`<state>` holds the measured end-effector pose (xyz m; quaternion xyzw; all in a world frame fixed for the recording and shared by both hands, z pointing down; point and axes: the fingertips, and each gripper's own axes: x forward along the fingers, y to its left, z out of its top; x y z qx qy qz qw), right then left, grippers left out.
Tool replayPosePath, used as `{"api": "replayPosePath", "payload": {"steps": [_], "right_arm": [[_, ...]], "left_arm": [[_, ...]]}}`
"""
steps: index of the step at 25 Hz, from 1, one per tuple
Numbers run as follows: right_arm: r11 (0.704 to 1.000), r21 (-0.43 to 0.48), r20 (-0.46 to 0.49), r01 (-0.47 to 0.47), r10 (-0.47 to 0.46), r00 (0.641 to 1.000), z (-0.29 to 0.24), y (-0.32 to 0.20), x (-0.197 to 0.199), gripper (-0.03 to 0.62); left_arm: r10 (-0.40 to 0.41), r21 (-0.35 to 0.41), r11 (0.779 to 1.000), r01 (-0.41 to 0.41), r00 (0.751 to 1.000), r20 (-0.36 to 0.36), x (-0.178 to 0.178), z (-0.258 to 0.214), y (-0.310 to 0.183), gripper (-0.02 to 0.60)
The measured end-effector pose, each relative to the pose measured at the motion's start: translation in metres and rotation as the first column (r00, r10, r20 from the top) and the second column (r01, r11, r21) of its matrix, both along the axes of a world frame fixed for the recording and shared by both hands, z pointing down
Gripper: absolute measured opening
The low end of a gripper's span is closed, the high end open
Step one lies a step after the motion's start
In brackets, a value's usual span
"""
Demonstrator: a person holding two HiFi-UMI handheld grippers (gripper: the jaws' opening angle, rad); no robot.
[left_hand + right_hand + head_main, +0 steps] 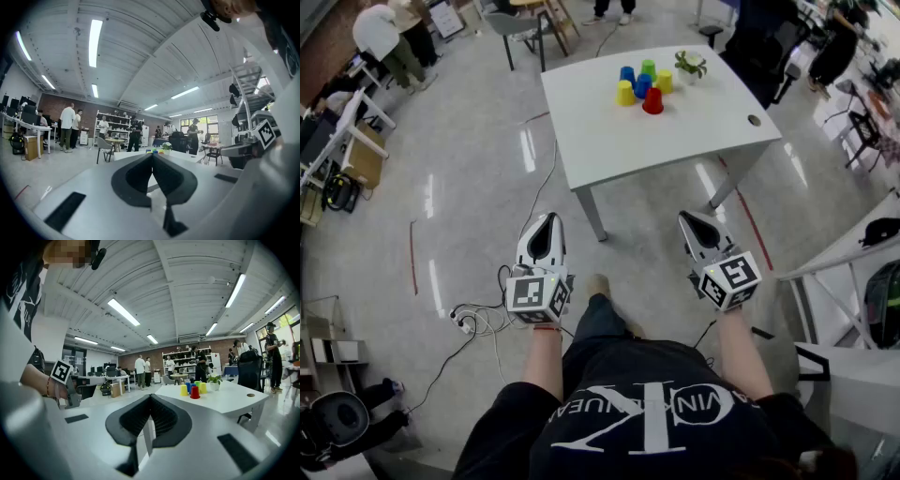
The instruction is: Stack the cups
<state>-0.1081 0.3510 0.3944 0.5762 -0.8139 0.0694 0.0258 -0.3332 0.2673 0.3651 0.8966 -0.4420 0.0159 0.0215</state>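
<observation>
Several upside-down cups cluster at the far side of the white table: a red cup nearest, two yellow cups, two blue cups and a green cup. The right gripper view shows the red cup in front of the others. My left gripper and right gripper hover over the floor well short of the table, both shut and empty. Seen from their own cameras, the left gripper and the right gripper have their jaws pressed together.
A small potted plant stands right of the cups, and a cable hole sits near the table's right edge. Cables and a power strip lie on the floor at left. Another white desk is at right. People stand in the background.
</observation>
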Motion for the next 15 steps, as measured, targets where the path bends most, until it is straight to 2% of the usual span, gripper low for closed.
{"api": "replayPosePath", "payload": {"steps": [11,15], "right_arm": [[0.999,0.044,0.025,0.006,-0.007,1.000,-0.007,0.019,-0.010,0.009],[0.998,0.047,0.038,-0.029,0.027,0.999,-0.013,0.020,-0.006,0.011]], "left_arm": [[-0.006,-0.008,1.000,0.007,1.000,0.010,-0.010,0.000,0.026,0.005],[-0.014,-0.002,1.000,0.014,1.000,-0.002,-0.013,-0.004,0.024,0.005]]}}
